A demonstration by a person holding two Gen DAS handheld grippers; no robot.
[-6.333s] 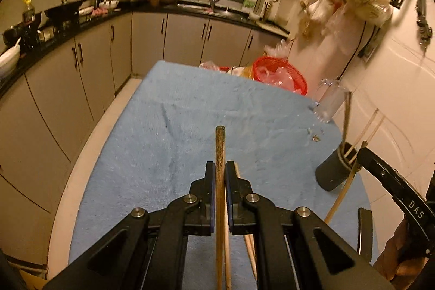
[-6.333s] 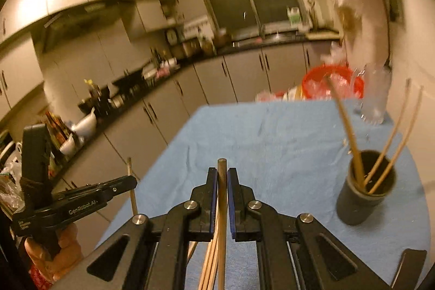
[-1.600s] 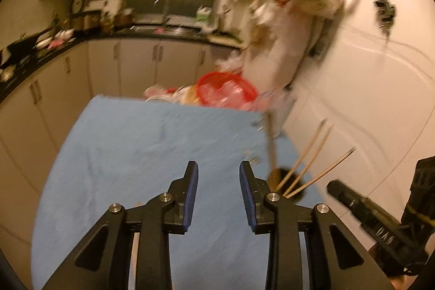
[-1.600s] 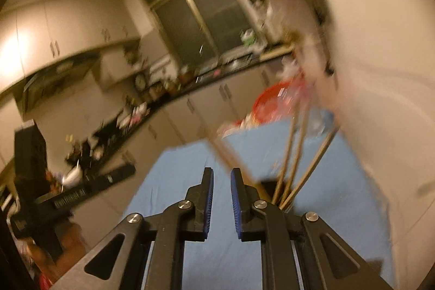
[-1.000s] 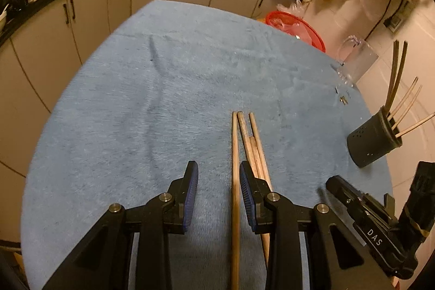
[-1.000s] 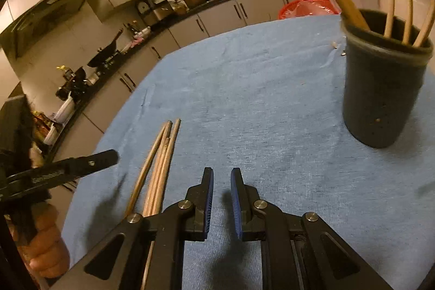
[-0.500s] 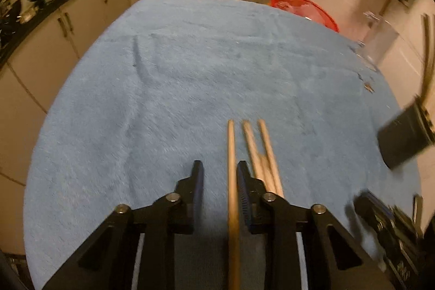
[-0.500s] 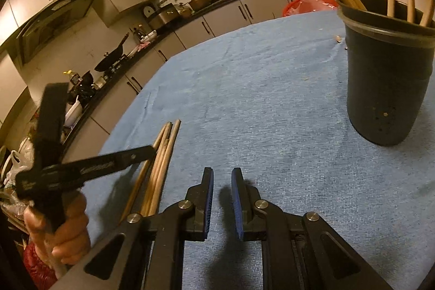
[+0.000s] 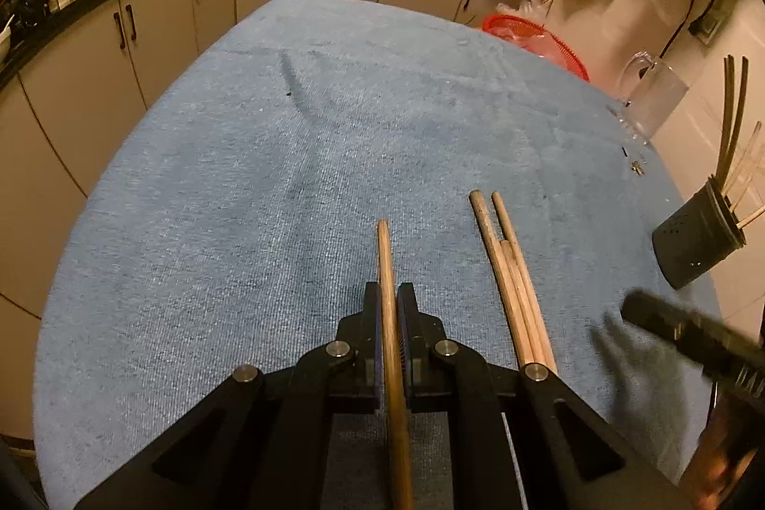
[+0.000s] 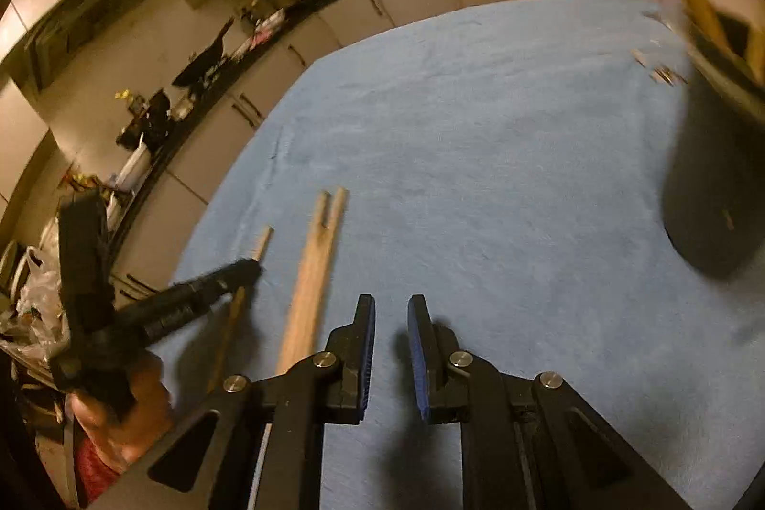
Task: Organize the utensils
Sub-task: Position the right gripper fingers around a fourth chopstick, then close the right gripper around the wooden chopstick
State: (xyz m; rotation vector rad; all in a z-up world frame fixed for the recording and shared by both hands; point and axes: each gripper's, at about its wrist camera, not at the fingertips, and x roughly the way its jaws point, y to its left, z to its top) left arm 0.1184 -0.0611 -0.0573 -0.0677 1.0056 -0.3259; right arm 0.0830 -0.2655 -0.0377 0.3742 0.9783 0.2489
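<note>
a table under a blue cloth [image 9: 239, 175] carried three loose chopsticks [image 9: 514, 285] just right of the left tongs [image 9: 389, 309], a dark holder [image 9: 693, 244] farther right.

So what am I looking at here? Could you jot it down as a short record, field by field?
Setting: kitchen table under a blue cloth
Left gripper: shut on one chopstick
Right gripper: open, holding nothing
Loose chopsticks: three lying together on the cloth, right of the gripped one
Holder: dark cup at the table's right edge, with several chopsticks standing in it
Also there: red basket, clear pitcher
</note>
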